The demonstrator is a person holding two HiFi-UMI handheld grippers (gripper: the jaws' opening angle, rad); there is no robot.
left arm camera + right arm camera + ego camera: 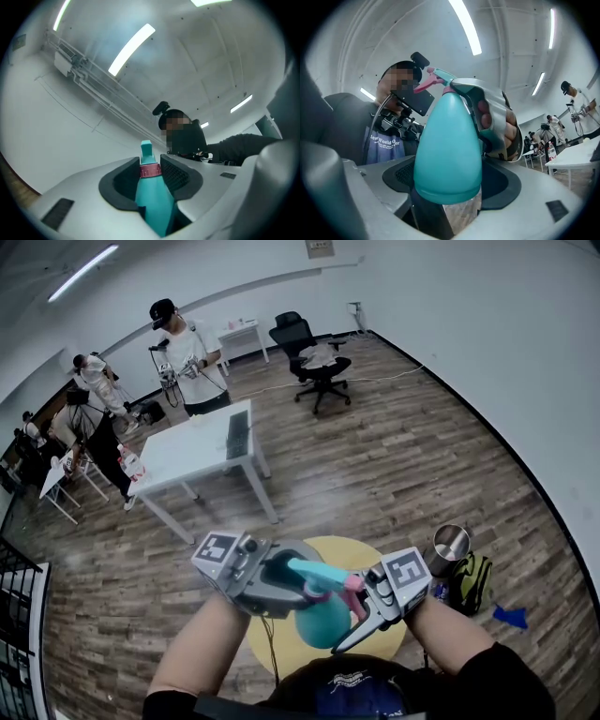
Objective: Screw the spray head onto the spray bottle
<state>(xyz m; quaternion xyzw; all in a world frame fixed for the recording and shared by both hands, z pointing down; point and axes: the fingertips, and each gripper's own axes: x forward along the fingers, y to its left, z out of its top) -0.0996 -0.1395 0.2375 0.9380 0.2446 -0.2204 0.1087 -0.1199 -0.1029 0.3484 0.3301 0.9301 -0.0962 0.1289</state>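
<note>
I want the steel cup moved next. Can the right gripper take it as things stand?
Probably not yet: the right gripper is shut on the bottle, whose spray head the left gripper grips. The cup stands uncovered beside the bag, close by, so freeing the jaws should do.

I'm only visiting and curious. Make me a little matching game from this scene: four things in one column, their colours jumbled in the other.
Things:
1. spray bottle
2. spray-head trigger
3. office chair
4. round mat

Colours:
A. yellow
B. black
C. teal
D. pink

Pairs: 1-C, 2-D, 3-B, 4-A
</note>
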